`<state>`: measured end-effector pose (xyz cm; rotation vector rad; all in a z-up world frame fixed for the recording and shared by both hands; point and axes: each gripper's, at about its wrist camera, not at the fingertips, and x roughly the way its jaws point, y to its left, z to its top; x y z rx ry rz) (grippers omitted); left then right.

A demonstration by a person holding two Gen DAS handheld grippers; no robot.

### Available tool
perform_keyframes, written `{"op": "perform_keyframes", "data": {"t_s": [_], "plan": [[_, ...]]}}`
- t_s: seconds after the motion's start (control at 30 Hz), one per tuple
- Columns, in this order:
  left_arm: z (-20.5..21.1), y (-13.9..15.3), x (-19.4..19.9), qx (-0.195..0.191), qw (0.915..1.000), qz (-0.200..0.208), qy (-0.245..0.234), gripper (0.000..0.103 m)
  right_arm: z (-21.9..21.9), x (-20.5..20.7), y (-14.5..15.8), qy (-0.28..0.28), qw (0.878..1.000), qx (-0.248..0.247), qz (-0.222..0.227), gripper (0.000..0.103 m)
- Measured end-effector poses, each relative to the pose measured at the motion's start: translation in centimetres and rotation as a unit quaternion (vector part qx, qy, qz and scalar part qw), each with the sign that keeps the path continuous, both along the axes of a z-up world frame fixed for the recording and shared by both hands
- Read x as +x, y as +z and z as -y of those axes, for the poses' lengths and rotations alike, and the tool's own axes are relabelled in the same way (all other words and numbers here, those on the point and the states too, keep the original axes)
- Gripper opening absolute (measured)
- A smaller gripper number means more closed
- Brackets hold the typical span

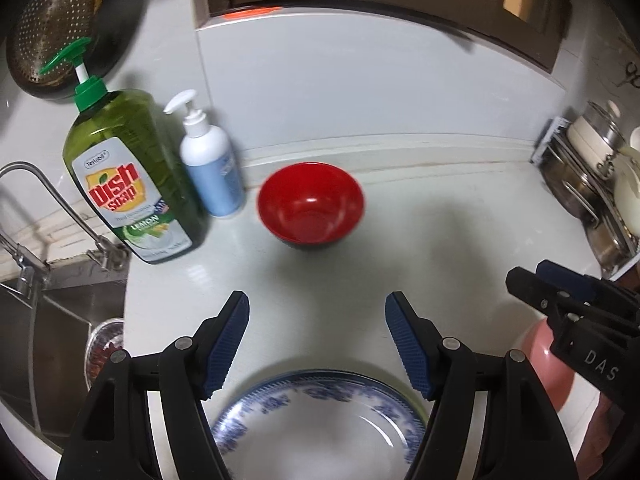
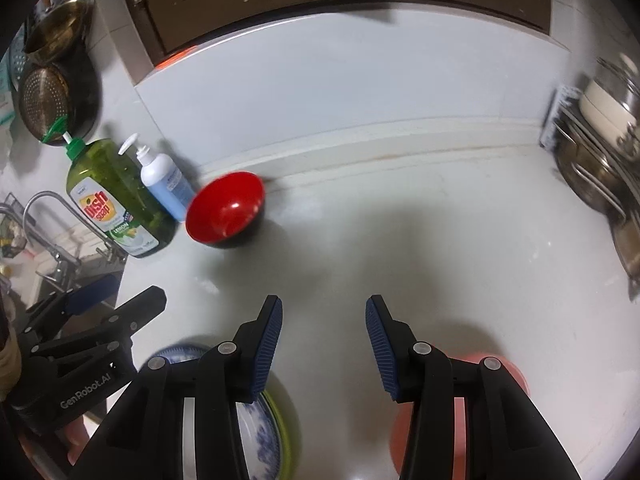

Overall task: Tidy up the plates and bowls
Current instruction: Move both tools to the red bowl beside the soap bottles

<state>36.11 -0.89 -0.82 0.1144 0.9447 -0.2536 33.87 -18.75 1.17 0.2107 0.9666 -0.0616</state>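
While both jaws gape empty: left hand-held gripper [image 1: 317,316], right hand-held gripper [image 2: 324,318] | red bowl [image 1: 311,204] far on bench [image 1: 440,248]: light, rigid, slick; pinch rim | blue-patterned plate [image 1: 320,420] near: fragile

We stood in a home kitchen: steel sink [image 1: 60,332], green dish-soap bottle [image 1: 128,184], pot-filled metal rack [image 1: 592,184].

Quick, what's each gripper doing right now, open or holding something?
Left gripper: open, holding nothing.
Right gripper: open, holding nothing.

Red bowl [image 1: 311,205], blue-and-white patterned plate [image 1: 320,420], pink dish [image 2: 460,420], green soap bottle [image 1: 128,184].
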Motion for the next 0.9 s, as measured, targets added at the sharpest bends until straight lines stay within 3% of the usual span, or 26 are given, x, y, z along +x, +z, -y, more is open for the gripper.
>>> {"op": "perform_keyframes", "data": {"t_s": [0.33, 0.9], "plan": [[-2.5, -0.4, 4.2, -0.001, 0.9999, -0.006, 0.016, 0.070, -2.1, 5.2, 0.3, 0.015, 1.000, -0.001, 0.001, 0.045], [-2.6, -4.6, 12.3, 0.003, 0.9993, -0.030, 0.020, 0.069, -3.2, 14.1, -4.1, 0.015, 0.998, 0.043, -0.041, 0.045]]}}
